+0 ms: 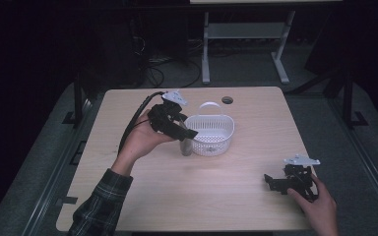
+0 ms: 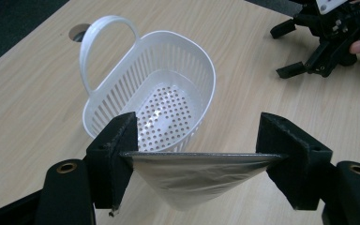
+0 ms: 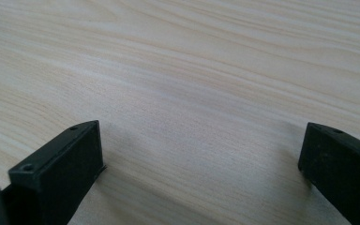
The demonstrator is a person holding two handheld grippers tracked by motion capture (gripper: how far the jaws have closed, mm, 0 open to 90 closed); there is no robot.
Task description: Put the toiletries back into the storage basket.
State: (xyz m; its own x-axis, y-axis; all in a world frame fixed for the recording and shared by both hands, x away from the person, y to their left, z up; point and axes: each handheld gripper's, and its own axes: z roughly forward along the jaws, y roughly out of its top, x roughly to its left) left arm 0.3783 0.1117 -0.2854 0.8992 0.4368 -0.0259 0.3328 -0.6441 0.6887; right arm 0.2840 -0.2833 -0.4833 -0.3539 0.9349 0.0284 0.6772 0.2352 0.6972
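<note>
A silver foil pouch (image 2: 192, 180) hangs between the jaws of my left gripper (image 2: 199, 152), which is shut on its flat top edge. In the high view this pouch (image 1: 186, 146) dangles just left of a white slotted basket (image 1: 210, 133), with the left gripper (image 1: 183, 132) above it. The basket (image 2: 159, 98) has a loop handle and a perforated floor with nothing in it. My right gripper (image 1: 271, 183) rests low over the table at the front right, open with only bare wood between its jaws (image 3: 201, 159).
The wooden table (image 1: 226, 196) has a round cable hole (image 1: 227, 100) behind the basket. A desk frame and cables stand on the floor beyond the far edge. A plaid sleeve comes in at the bottom left.
</note>
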